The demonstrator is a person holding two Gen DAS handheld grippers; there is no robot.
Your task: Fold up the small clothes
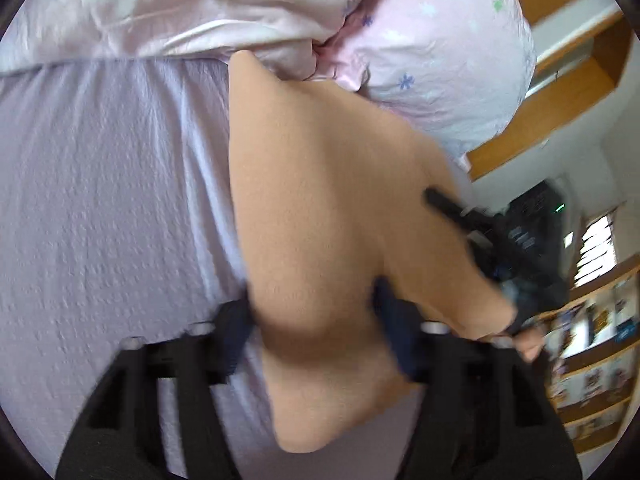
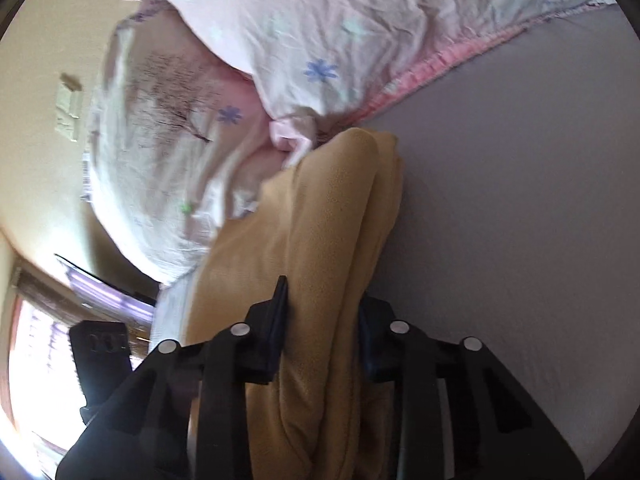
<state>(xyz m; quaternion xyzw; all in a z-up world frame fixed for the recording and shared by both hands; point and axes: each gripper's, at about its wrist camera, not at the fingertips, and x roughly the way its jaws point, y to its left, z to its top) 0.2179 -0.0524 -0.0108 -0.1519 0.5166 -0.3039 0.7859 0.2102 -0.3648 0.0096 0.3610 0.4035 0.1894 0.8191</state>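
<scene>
A tan fleece garment (image 1: 320,208) is lifted off the lilac bed sheet (image 1: 100,200), stretched between both grippers. My left gripper (image 1: 316,328) has its black jaws around the garment's lower part, pinching a fold. The right gripper (image 1: 460,216) shows in the left wrist view at the garment's right edge, gripping it. In the right wrist view the garment (image 2: 320,240) hangs in thick folds between the jaws of my right gripper (image 2: 324,312), which is shut on it.
A crumpled pink floral duvet (image 1: 200,12) and a pillow (image 1: 448,60) lie at the bed's head, just beyond the garment. Wooden shelves (image 1: 592,360) stand at the right. A window (image 2: 36,360) and a wall switch (image 2: 68,104) show in the right wrist view.
</scene>
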